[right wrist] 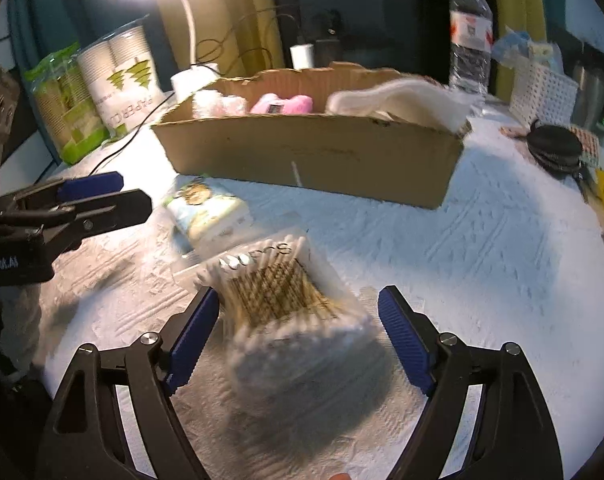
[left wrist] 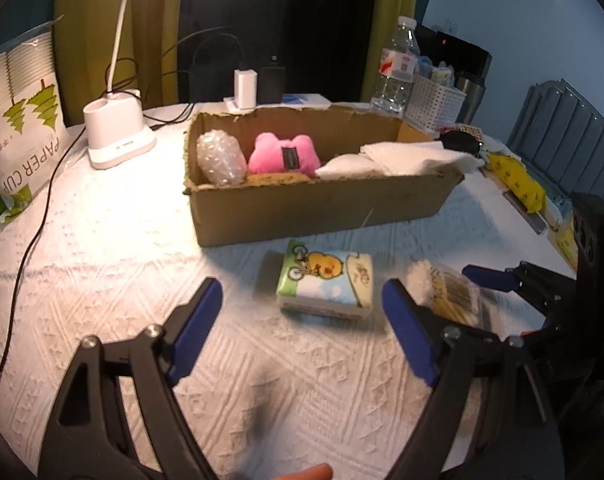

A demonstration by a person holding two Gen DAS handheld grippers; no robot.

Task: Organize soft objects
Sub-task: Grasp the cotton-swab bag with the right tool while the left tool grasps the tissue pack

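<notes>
A cardboard box [left wrist: 302,208] on the table holds a bubble-wrap roll [left wrist: 219,158], a pink plush [left wrist: 283,156] and white cloths [left wrist: 398,158]. A tissue pack with a duck print [left wrist: 326,280] lies in front of the box, between and ahead of the open fingers of my left gripper [left wrist: 302,326]. A clear pack of cotton swabs [right wrist: 285,300] lies to its right, between the open fingers of my right gripper [right wrist: 297,328]; the left pad [right wrist: 193,336] is close to it, contact unclear. The box [right wrist: 310,152] and tissue pack [right wrist: 205,208] show in the right wrist view too.
A white lamp base [left wrist: 115,136] and paper-cup packs [left wrist: 21,120] stand at the left, with a black cable [left wrist: 33,236] across the cloth. A water bottle [left wrist: 396,64], white basket [left wrist: 436,100], black pouch [right wrist: 556,148] and yellow packs [left wrist: 518,182] are at the right.
</notes>
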